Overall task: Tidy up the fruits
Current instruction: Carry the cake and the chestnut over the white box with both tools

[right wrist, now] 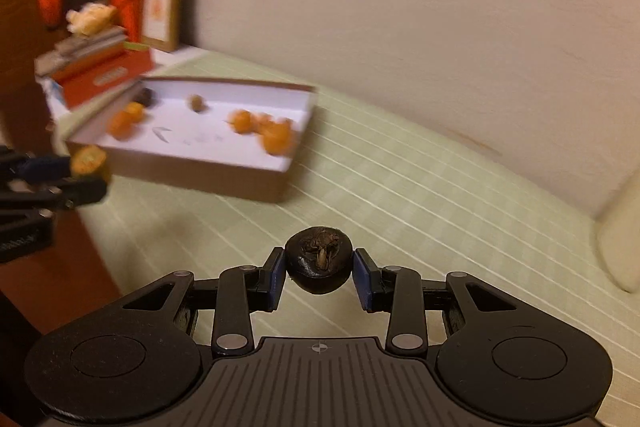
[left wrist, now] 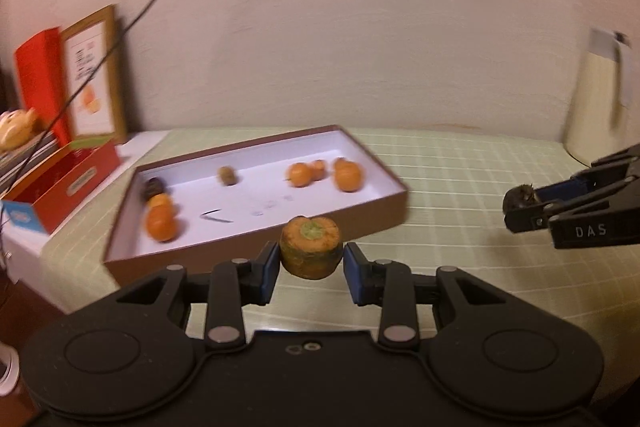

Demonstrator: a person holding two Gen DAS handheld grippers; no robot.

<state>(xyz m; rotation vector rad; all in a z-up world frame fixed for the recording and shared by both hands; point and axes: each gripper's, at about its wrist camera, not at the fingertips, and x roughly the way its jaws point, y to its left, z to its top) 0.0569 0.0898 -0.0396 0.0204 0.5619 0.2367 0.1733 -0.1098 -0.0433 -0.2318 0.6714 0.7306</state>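
The left gripper (left wrist: 310, 261) clamps an orange carrot stub (left wrist: 310, 247); the shallow box (left wrist: 360, 223) of fruit lies at its eleven o'clock. The right gripper (right wrist: 320, 269) pinches a dark round fruit (right wrist: 319, 259), box at ten o'clock.

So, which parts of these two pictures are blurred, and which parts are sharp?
Left wrist view: the held orange fruit and left gripper are sharp; the box and its fruits smear. Right wrist view: the dark fruit and right gripper are sharp; the box is streaked. Fisheye bends both.
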